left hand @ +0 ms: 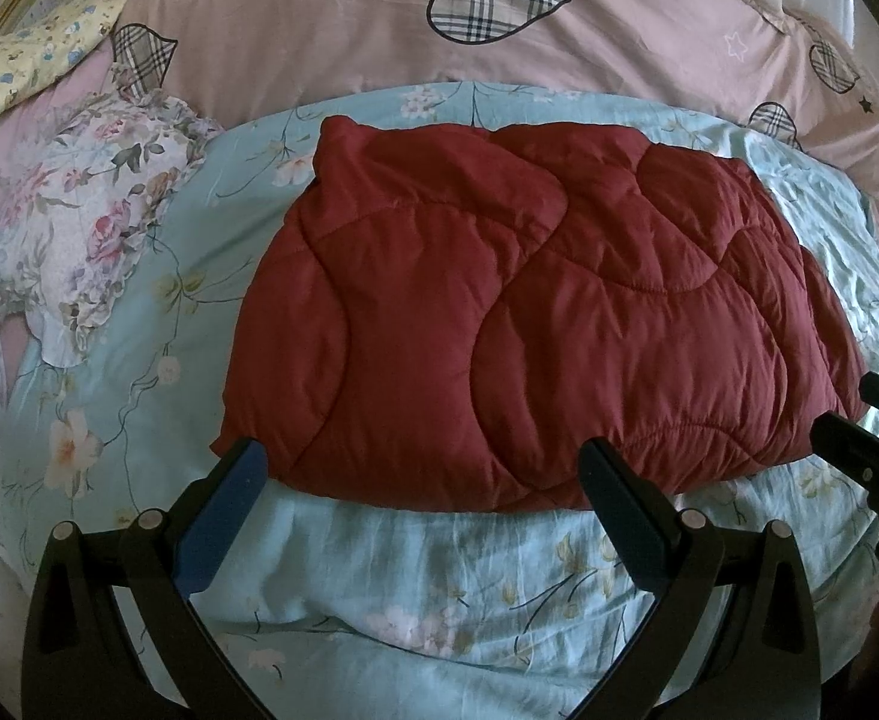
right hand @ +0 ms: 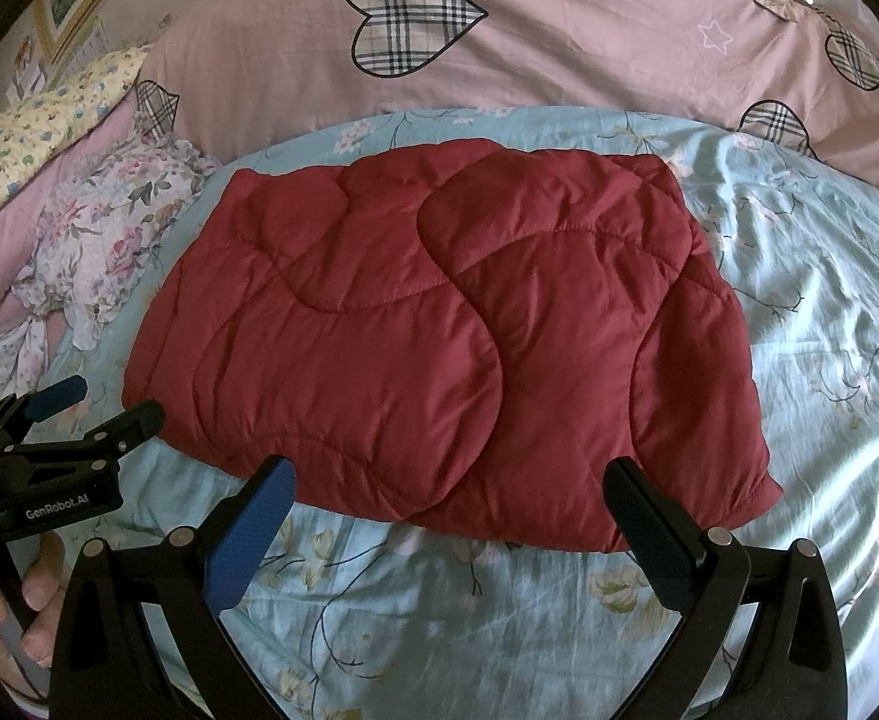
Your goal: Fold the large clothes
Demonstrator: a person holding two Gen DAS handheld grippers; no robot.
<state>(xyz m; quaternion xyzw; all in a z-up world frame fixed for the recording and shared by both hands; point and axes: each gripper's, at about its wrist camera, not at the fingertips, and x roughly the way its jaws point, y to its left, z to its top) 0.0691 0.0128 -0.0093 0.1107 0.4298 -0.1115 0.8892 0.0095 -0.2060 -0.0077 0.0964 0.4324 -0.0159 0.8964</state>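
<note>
A dark red quilted jacket (left hand: pixel 535 312) lies folded into a puffy, roughly rectangular bundle on the pale blue floral bedsheet (left hand: pixel 439 588). Its long axis runs left to right across both views, with the near long edge facing the grippers and the far edge toward the pink duvet with plaid hearts (left hand: pixel 379 18). Curved stitch lines cross its top surface.

The left gripper (left hand: pixel 424 468) is spread wide and holds nothing, its fingertips at the jacket's near edge. The right gripper (right hand: pixel 448 480) is likewise wide apart and empty, its tips at the same near edge, further right. A hand (right hand: pixel 13 618) grips the left tool's handle in the right wrist view.

A floral ruffled pillow (left hand: pixel 85 228) lies left of the jacket, apart from it.
</note>
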